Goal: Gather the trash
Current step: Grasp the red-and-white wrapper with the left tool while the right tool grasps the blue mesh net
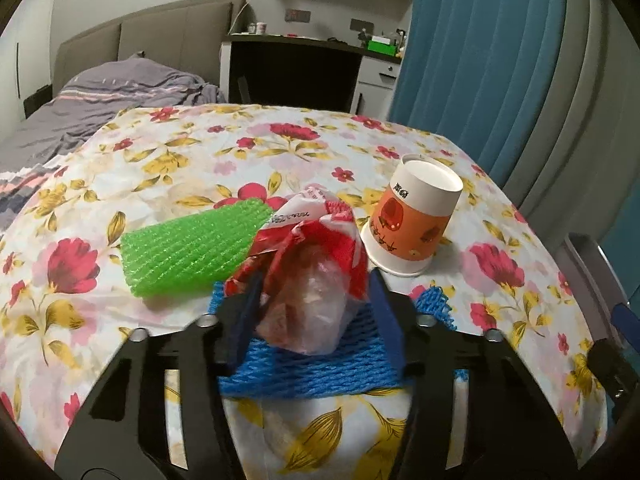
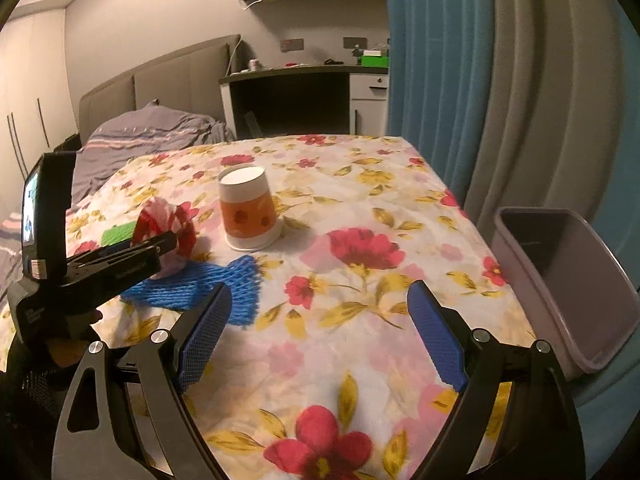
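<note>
Left gripper point(image 1: 314, 300) closed in around a crumpled red-and-white plastic wrapper point(image 1: 312, 260), blue pads pressing its sides, wrapper bulging between them. Beneath it a blue foam net point(image 1: 320, 376) flat on the floral tablecloth point(image 1: 160, 152). Just left of the wrapper a green foam net point(image 1: 192, 248), touching it at the edge. To the right, near but apart, an orange-and-white paper cup point(image 1: 412, 220) standing upside down. Right gripper point(image 2: 320, 328) spread wide over bare cloth, nothing between the pads, blue net tip just beside its left finger. Beyond the table's right edge a grey bin point(image 2: 560, 280), open, tilted toward the table.
</note>
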{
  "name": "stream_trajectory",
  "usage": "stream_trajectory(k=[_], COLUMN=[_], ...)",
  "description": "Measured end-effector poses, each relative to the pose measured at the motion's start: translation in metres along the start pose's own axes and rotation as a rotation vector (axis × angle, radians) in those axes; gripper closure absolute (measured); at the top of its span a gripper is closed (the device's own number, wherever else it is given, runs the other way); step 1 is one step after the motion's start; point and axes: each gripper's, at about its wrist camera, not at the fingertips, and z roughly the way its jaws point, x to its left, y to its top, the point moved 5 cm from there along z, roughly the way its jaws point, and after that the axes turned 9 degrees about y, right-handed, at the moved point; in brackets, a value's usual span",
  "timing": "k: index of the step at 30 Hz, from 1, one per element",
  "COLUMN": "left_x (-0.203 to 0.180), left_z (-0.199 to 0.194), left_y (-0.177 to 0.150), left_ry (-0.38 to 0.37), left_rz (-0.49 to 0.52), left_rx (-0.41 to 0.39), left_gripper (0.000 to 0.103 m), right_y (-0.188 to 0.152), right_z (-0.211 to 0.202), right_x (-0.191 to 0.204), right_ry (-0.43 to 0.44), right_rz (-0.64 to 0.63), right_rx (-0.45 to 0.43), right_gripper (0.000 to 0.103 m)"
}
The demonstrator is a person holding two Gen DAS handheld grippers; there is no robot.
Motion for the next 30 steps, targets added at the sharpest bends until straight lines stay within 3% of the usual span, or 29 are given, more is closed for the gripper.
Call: stream_trajectory(k=[6,12,18,25,30], left_x=[0.007,0.022,0.048,0.077,0.085], left_z=[-0.018,-0.062,-0.093,-0.094,-0.095], left_y=[0.003,0.010,0.003,-0.013,-0.020], left_ry=[-0.052,-0.088,0.005,0.022,0.023], left_rz=[-0.016,-0.049,-0.041,-0.120,-0.147], left_rx=[-0.039,-0.126,-0.195,-0.159,-0.152], left_gripper=[0.082,0.084,0.084,0.084,0.084], right_y=[0.002,0.000,-0.009,-0.014,-0.016], right_z=[0.015,0.039,0.074,0.095,0.106], right_x=[0.017,0.037,0.049,0.056,0.054], right_ry=[0.016,0.034,0.041,0.040,0.050], right_rz=[-0.020,-0.043,-0.035,-0.032,-0.004], right_rx=[0.025,0.067,0.147,0.200,0.248], right_gripper=[0.017,0.019,0.027,0.032,0.042])
